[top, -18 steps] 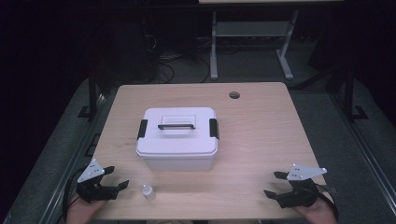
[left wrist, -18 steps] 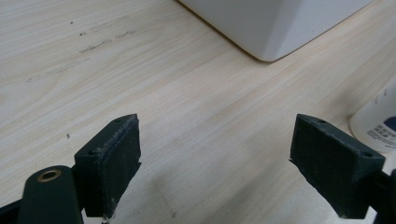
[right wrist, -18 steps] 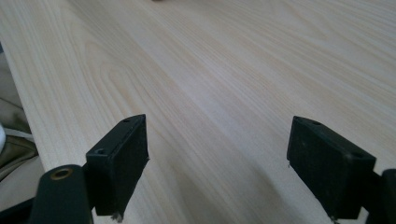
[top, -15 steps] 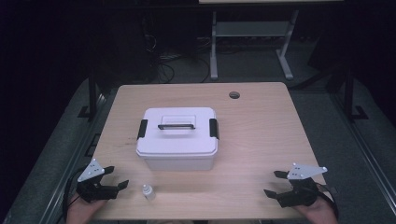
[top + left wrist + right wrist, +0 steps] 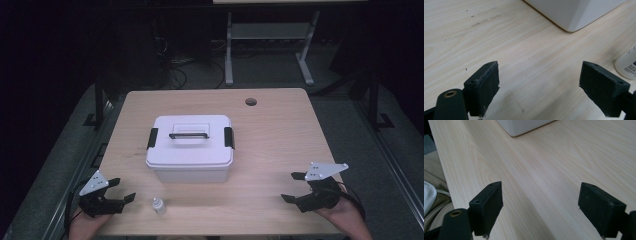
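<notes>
Pale wood worktop (image 5: 280, 150) sitting in dark room; both tools gaping wide, gripping nothing: left tool (image 5: 120, 192), right tool (image 5: 295, 186). Left gripper view catching bottle (image 5: 627, 62) label.

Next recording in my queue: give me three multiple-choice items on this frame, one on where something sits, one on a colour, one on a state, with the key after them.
1. Where does the small bottle stand?
A. On top of the box
B. On the table near the left gripper, in front of the box
C. Beside the right gripper

2. What colour are the latches on the white box?
A. Black
B. Red
C. Yellow

3. How do the left gripper's fingers stand?
A. Clamped on the bottle
C. Shut on nothing
B. Wide apart with bare table between them

Key: 1 B, the high view shows the bottle near the table's front edge, just right of the left gripper. 2 A, a dark clip sits at each end of the lid. 3 B, the left gripper view shows wood grain between the fingers and the bottle off to one side.
</notes>
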Action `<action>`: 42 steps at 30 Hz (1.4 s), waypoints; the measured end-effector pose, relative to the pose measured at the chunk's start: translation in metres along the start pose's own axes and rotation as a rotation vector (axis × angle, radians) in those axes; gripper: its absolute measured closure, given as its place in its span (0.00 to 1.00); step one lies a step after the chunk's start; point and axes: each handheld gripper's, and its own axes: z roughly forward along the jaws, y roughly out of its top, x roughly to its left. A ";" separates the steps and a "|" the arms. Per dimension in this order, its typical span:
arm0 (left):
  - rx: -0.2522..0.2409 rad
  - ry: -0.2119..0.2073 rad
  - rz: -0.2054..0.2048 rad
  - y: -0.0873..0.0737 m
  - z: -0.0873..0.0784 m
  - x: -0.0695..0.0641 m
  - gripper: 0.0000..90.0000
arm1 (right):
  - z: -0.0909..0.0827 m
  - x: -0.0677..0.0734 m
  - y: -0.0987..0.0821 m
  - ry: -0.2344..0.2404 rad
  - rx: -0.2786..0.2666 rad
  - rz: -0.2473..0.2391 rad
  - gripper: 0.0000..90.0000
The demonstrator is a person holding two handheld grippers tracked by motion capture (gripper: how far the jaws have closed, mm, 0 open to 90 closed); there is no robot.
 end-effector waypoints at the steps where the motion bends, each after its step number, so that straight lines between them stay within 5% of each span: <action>1: 0.003 0.000 0.000 0.000 0.000 0.000 0.18 | -0.001 0.000 0.003 0.000 0.007 -0.003 0.21; 15: -0.004 -0.002 0.000 -0.001 -0.001 0.000 0.18 | -0.009 -0.004 0.049 0.035 0.058 -0.079 0.21; 27: -0.006 -0.007 0.000 0.000 -0.001 -0.001 0.18 | -0.017 0.001 0.113 0.069 0.104 -0.191 0.24; 42: -0.025 -0.002 0.000 0.001 -0.004 0.000 0.18 | 0.003 0.009 0.175 0.127 0.128 -0.277 0.25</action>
